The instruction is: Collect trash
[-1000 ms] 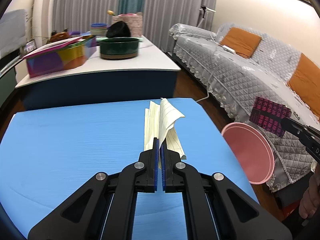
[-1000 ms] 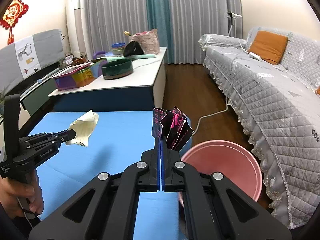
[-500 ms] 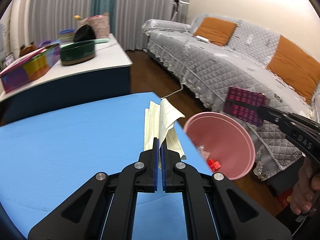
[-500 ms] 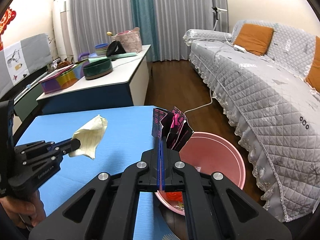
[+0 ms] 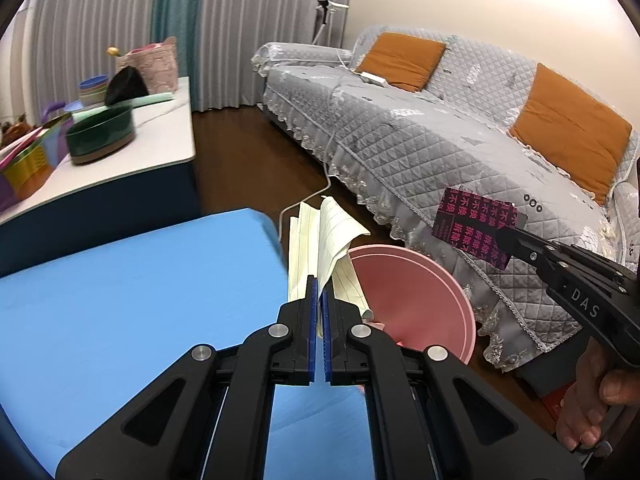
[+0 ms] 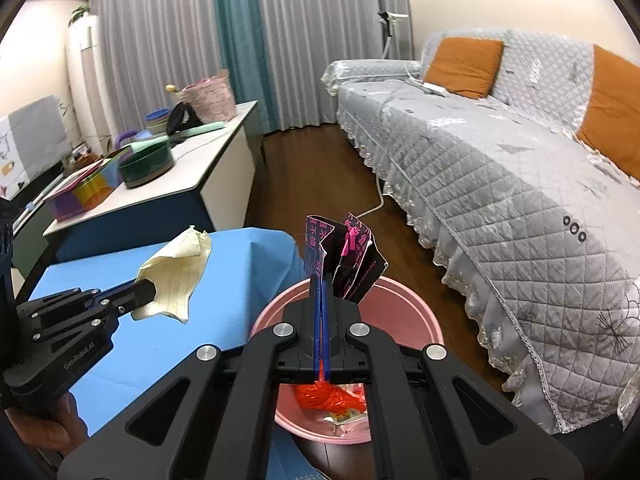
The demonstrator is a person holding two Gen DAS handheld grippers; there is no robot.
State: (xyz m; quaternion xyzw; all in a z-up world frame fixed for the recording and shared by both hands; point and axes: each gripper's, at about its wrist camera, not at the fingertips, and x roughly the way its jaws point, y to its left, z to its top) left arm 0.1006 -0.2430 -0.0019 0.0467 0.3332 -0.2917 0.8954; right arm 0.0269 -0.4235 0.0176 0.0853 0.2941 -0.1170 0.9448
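Observation:
My left gripper (image 5: 320, 284) is shut on a crumpled sheet of pale yellow lined paper (image 5: 328, 240), held at the right edge of the blue table (image 5: 120, 288), beside the pink bin (image 5: 416, 300). In the right wrist view that paper (image 6: 176, 276) hangs over the table's right part. My right gripper (image 6: 321, 280) is shut on a black wrapper with pink print (image 6: 348, 252), held above the pink bin (image 6: 400, 300). The same wrapper (image 5: 476, 228) shows at the right in the left wrist view. Red crumpled trash (image 6: 328, 398) lies in the bin.
A grey quilted sofa (image 6: 500, 152) with orange cushions runs along the right, close to the bin. A white counter (image 6: 192, 172) behind the blue table carries a dark green bowl (image 6: 146, 164) and colourful boxes. A white cable (image 5: 304, 200) trails on the wooden floor.
Both grippers have swung right toward the bin: the yellow paper went from mid-table to the table's right edge, and the black wrapper now hangs over the bin's opening. Both grips stayed shut.

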